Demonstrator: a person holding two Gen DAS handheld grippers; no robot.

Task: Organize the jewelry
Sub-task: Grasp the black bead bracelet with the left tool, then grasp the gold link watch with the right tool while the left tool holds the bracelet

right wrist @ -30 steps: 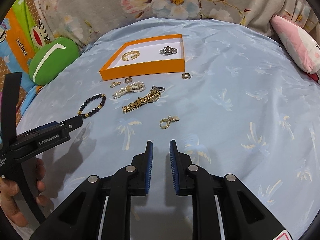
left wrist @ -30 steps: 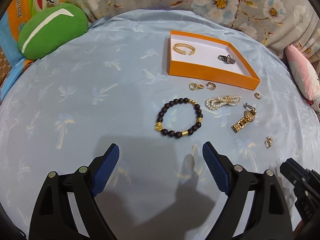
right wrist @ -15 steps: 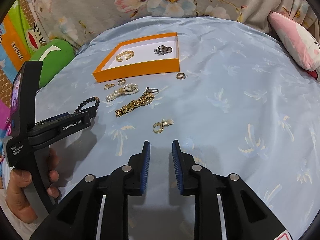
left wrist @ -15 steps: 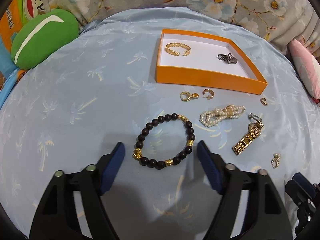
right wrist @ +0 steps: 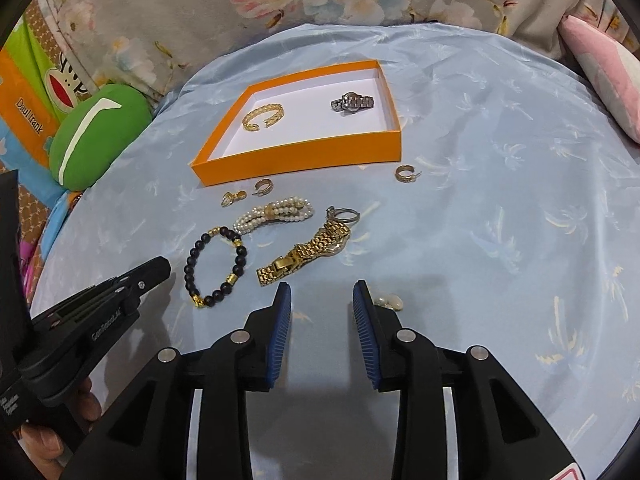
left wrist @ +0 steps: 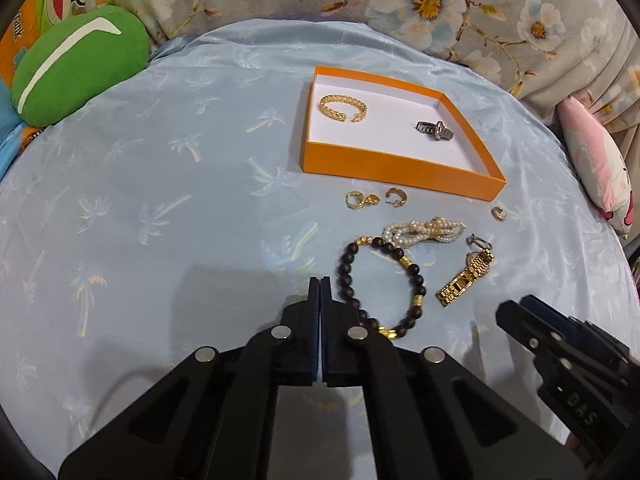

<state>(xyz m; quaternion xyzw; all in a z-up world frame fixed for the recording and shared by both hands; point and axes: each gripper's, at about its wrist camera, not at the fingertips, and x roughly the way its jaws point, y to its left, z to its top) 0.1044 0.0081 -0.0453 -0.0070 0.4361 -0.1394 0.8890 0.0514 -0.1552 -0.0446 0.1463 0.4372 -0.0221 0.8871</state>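
Beaded bracelet (left wrist: 380,286), a loose elastic loop of hard dark and gold beads, probably light and apt to sag and roll; best pinched across a single strand. It lay on the blue palm-print cloth (left wrist: 160,200), short of the orange tray (left wrist: 400,168). Left gripper (left wrist: 320,284) had just closed fully, its jaws empty, the bracelet just right of them. Right gripper (right wrist: 322,304) had been opening, nothing between its jaws, a pearl earring (right wrist: 390,302) beside its right finger.

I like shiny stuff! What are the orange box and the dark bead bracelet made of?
The orange box looks like matte cardboard: flat thin walls, plain white inside. The dark bead bracelet seems to be polished wood or stone beads with shiny gold-coloured metal spacers; the pictures cannot settle which.
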